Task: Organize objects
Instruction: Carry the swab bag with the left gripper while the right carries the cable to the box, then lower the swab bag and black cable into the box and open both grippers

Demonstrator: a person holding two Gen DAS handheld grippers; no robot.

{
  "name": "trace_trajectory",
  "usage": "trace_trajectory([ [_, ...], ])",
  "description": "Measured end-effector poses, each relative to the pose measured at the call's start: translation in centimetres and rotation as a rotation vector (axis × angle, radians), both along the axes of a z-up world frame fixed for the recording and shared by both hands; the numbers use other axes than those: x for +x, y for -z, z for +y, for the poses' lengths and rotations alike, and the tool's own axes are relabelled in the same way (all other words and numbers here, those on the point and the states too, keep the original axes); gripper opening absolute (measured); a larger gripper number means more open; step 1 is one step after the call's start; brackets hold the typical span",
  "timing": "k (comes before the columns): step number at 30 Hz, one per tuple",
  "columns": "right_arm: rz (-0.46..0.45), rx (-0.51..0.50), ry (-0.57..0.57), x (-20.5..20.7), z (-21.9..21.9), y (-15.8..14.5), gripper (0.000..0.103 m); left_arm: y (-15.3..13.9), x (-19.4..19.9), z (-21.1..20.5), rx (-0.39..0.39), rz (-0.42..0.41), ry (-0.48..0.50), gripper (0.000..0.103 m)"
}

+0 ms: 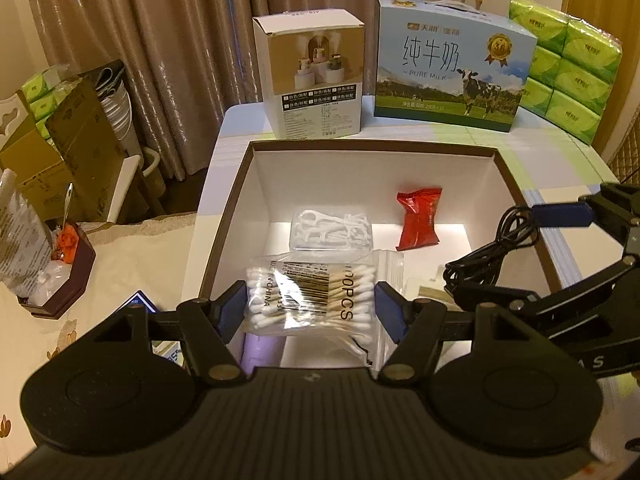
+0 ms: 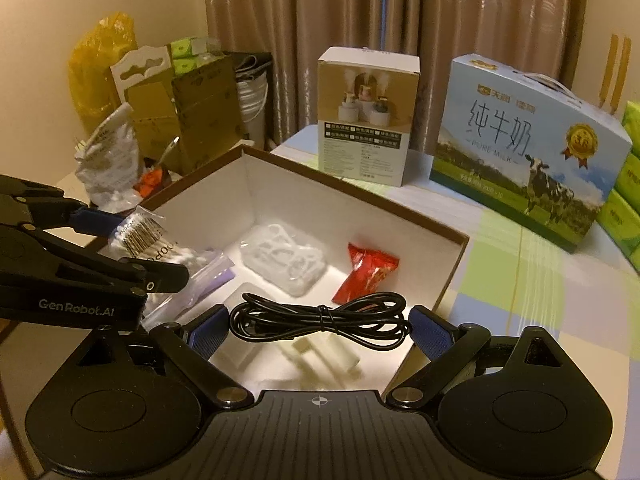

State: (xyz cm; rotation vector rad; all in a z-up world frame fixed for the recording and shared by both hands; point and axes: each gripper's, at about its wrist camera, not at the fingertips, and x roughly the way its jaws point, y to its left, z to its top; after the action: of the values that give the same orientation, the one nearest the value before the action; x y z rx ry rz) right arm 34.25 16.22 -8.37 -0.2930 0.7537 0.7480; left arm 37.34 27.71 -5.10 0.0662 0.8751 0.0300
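A brown-rimmed white box [image 1: 224,216] [image 2: 452,264] stands open on the table. Inside lie a clear pack of floss picks [image 1: 330,230] [image 2: 282,258] and a red snack packet [image 1: 418,218] [image 2: 366,270]. My left gripper [image 1: 310,308] is shut on a bag of cotton swabs [image 1: 312,296] [image 2: 156,248] and holds it over the box's near left part. My right gripper [image 2: 320,330] is shut on a coiled black cable [image 2: 320,318] [image 1: 484,260] and holds it over the box's near right part. White pieces [image 2: 320,354] lie below the cable.
A humidifier box [image 1: 314,76] [image 2: 366,116], a blue milk carton [image 1: 448,64] [image 2: 528,148] and green tissue packs [image 1: 572,68] stand behind the box. A dark tray [image 1: 64,272] with bags and cardboard boxes [image 1: 60,152] stand on the left.
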Motion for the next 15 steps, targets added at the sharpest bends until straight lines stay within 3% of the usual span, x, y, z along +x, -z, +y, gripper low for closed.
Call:
trace_trajectory([
  [15,-0.043,-0.015,-0.020,2.1,0.6,1.0,0.095,1.3,2.6,0.8,-0.007,0.024,0.017,0.065],
])
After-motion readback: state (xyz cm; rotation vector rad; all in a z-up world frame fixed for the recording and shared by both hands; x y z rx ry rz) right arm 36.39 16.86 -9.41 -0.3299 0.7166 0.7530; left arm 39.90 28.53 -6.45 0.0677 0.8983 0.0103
